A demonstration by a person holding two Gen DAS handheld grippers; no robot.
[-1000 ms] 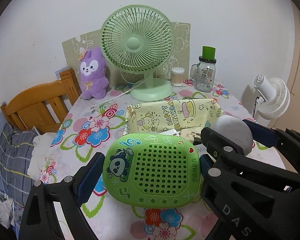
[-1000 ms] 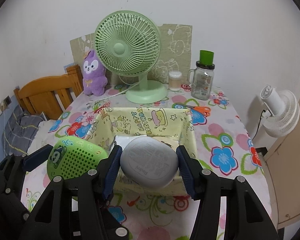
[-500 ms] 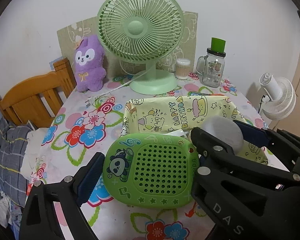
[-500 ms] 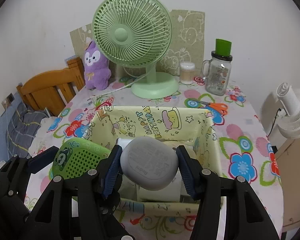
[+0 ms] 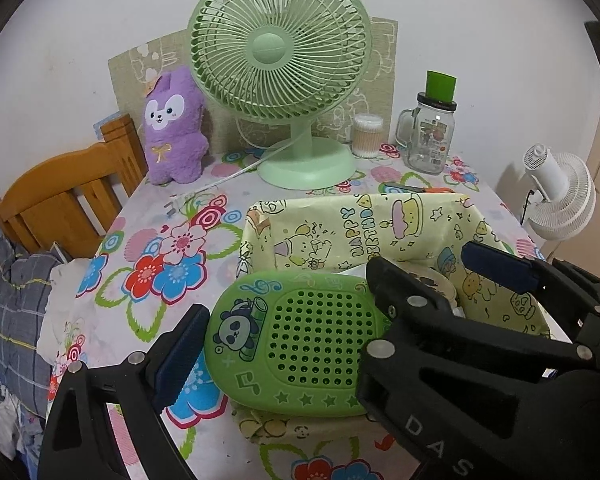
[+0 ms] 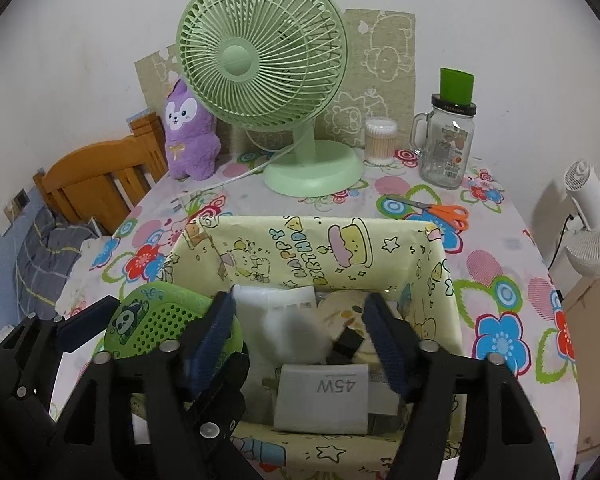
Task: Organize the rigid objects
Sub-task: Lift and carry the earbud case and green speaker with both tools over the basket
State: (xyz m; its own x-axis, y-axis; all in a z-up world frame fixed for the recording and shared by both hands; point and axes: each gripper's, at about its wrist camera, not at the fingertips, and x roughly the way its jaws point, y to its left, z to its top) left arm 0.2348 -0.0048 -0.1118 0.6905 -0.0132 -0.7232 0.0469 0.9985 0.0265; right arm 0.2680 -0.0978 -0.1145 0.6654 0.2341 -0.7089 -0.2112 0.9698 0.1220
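- While the left claw [image 5: 284, 344] grips the green speaker [image 5: 300, 340] at the box's [image 6: 380, 240] near-left rim, that item awaits placing.
- Right claw [image 6: 296, 320], jaws just opening, holds nothing; grey puck [image 6: 288, 332], blurred, lies below between them, inside.

The left tongs [image 5: 284, 344] clamp a green panda speaker [image 5: 296, 344] over the near left corner of the yellow birthday-print box [image 5: 356, 228] on the flowered surface [image 5: 172, 248]. The right tongs [image 5: 432, 276] reach into the box with their blue pads apart; what lies beneath is mostly hidden.
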